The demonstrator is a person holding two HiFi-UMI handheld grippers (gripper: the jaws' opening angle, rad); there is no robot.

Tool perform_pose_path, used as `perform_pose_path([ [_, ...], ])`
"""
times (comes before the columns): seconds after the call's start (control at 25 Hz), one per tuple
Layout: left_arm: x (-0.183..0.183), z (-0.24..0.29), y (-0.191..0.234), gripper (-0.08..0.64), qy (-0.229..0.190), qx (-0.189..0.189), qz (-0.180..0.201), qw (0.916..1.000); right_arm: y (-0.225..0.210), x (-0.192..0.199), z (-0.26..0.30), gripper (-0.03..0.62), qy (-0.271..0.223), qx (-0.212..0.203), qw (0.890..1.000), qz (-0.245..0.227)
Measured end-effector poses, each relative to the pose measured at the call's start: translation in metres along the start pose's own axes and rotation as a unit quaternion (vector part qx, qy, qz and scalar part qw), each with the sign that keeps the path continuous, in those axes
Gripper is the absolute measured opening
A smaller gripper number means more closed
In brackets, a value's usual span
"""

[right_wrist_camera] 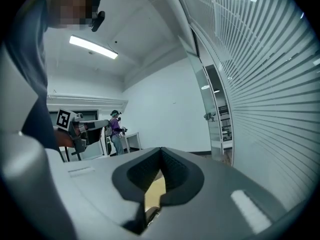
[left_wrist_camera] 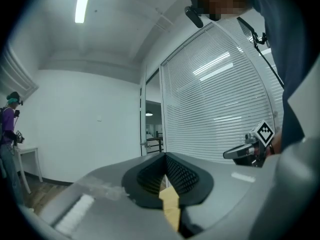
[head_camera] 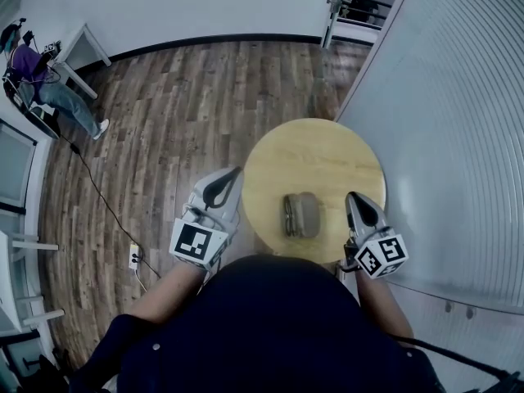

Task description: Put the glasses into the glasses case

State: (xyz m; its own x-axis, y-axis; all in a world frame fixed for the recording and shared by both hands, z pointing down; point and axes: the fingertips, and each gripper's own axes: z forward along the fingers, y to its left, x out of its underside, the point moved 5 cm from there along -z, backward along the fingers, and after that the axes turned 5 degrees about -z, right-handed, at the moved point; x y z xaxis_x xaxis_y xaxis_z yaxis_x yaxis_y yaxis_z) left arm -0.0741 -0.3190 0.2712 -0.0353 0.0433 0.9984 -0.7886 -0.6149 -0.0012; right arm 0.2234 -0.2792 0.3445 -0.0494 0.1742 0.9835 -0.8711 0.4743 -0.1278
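On the round table (head_camera: 315,150) the glasses case (head_camera: 301,215) lies near the person's edge, and the far half of the top gives free room. The left gripper (head_camera: 236,173) and right gripper (head_camera: 352,196) flank the case, each apart from it. The slatted wall (head_camera: 458,137) stands close on the table's right, seemingly almost touching it, and cramps that side. To the left the wooden floor (head_camera: 180,121) is open, with a cable (head_camera: 98,191) and a power strip (head_camera: 133,256) well apart.

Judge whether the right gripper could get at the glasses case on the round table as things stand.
Probably yes. The right gripper hangs beside the glasses case, with only bare table top between them. Its jaws are shut and empty, so they would have to open first.
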Motion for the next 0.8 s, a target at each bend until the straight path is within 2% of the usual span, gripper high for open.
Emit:
perform_pose_path([
  [0.24,-0.001,-0.002,-0.004,0.006,0.006,-0.011,0.01,0.9999,0.0,0.002,0.0,0.009,0.002,-0.006,1.0,-0.018],
  [0.4,-0.001,0.0,-0.007,0.006,-0.012,-0.008,0.008,0.9999,0.0,0.004,0.002,0.009,0.004,-0.011,1.0,-0.018],
  [0.52,-0.007,0.0,-0.003,0.006,-0.001,-0.012,0.014,0.9998,0.004,-0.001,0.005,0.009,0.007,-0.015,1.0,-0.025],
  [0.8,-0.005,0.002,-0.005,0.006,-0.012,-0.007,0.003,0.9999,0.007,-0.005,0.007,0.009,0.01,-0.022,0.999,-0.037],
])
